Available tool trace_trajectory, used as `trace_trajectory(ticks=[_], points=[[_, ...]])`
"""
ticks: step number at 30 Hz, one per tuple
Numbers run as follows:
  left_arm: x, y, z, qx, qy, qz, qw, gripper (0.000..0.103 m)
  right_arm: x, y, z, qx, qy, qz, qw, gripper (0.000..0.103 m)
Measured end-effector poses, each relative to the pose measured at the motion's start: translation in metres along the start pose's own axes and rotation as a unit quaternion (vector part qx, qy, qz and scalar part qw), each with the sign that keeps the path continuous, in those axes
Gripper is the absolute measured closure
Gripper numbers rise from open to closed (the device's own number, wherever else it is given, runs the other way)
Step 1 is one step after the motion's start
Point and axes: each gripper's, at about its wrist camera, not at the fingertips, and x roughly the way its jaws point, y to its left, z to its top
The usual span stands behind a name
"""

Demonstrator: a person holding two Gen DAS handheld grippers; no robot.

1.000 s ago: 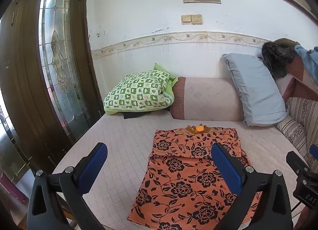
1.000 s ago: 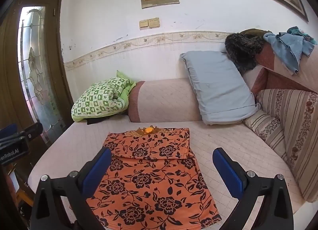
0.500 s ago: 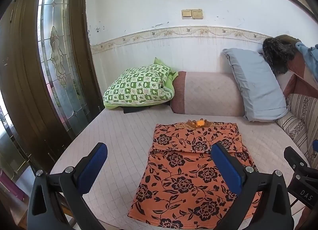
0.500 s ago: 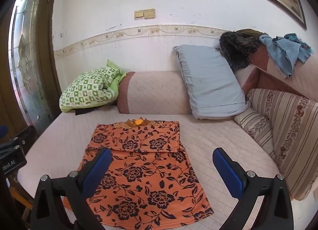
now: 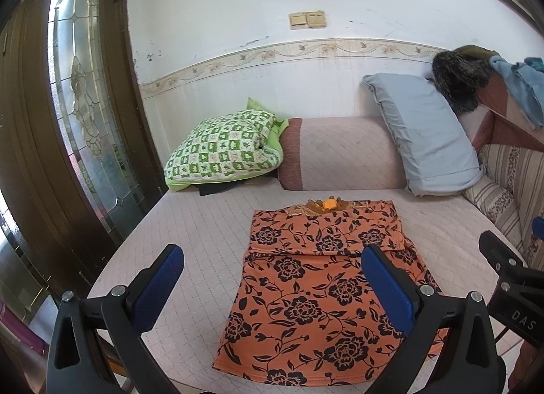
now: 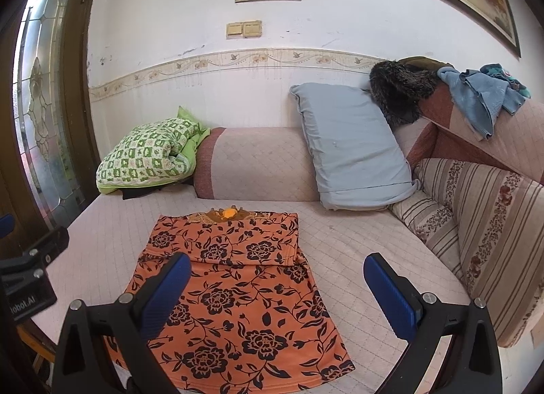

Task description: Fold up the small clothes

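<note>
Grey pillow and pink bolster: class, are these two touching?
Touching. The right wrist view shows the grey pillow leaning against the pink bolster, overlapping its right end with no gap; the left wrist view agrees.

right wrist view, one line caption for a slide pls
Open right gripper above an orange floral garment on the bed.

Left tool and right tool: black angular plastic frames with triangular cut-outs, silver screws at the joints, and blue ribbed pads on each finger. White lettering marks the black side housings.
</note>
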Motion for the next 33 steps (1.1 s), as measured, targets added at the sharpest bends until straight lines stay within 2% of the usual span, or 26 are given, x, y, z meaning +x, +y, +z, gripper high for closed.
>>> trace_trajectory(ticks=[33], points=[[-0.0031,-0.0005,-0.0037,0.008,0.0,-0.005,1.0,0.0,0.0049,-0.0016,-0.0013,0.002,0.015,0.002,1.0,0.0]])
